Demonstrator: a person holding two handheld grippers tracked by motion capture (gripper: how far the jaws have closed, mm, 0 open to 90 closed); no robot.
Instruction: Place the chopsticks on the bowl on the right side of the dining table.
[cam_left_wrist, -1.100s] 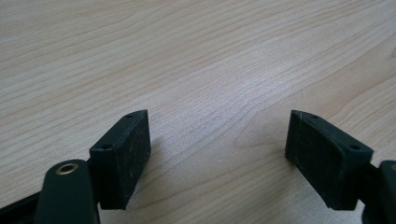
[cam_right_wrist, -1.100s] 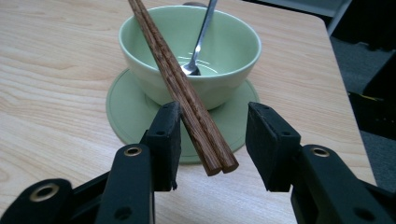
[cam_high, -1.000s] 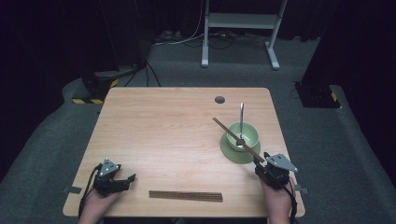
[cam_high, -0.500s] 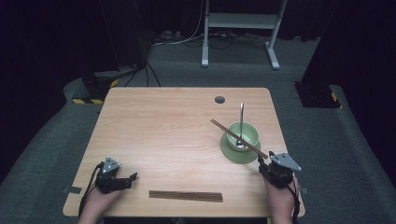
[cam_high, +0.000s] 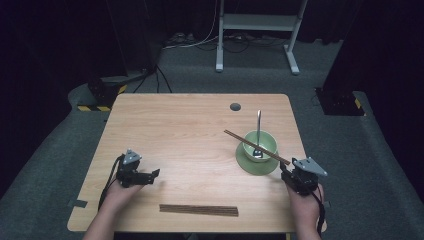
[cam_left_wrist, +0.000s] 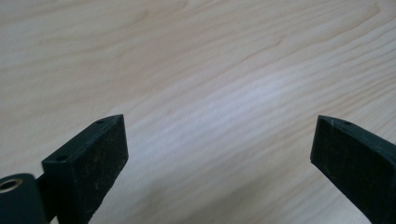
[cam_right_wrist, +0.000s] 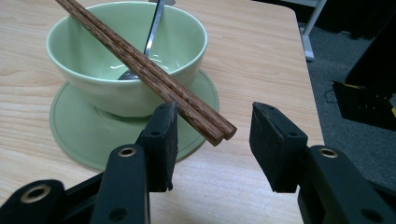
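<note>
Chopsticks (cam_right_wrist: 154, 74) end between the gaping right tongs (cam_right_wrist: 212, 144), apparently untouched

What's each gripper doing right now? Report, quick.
Left gripper: open, empty, over bare table.
Right gripper: open, chopsticks tip between its jaws, ungripped.

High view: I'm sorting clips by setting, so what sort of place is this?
Probably a recording studio or lab, not a home: a lone wooden table on grey carpet, dark surroundings, cables on the floor and a metal stand behind.
</note>
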